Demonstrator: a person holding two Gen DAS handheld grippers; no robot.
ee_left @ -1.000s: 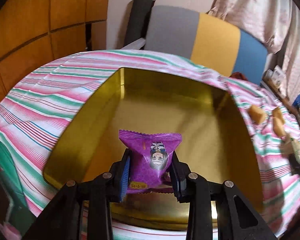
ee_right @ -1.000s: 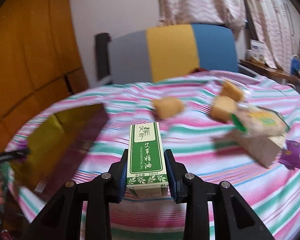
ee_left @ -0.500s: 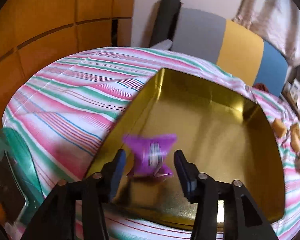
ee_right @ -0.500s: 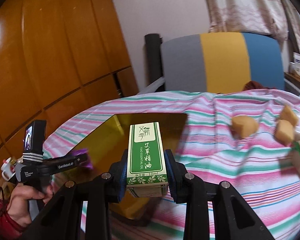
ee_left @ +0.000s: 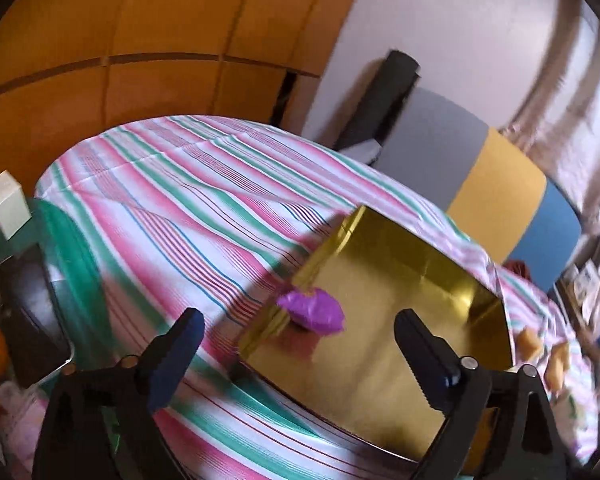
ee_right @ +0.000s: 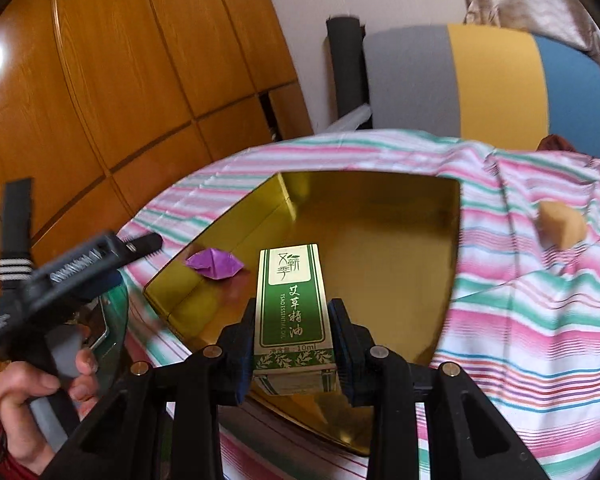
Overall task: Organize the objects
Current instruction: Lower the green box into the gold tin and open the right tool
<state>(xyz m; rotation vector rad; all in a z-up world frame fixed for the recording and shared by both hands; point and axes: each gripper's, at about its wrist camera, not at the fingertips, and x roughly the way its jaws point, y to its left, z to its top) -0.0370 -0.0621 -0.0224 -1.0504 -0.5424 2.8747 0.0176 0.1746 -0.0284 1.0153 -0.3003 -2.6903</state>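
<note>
two grippers work over one gold tin that sits on the striped cloth. the left gripper has just been opening its jaws; they stand wide now with nothing between them. the purple packet lies inside the tin, close to its left wall, probably dropped there so the small things collect in one place. the right gripper is clamped on the green oil box, upright over the near part of the tin, which i judge is the next thing to go in. the right wrist view shows what the left cannot: the person's hand on the left gripper's handle, beside the tin. the left view shows more yellow snacks on the cloth beyond the tin.
</note>
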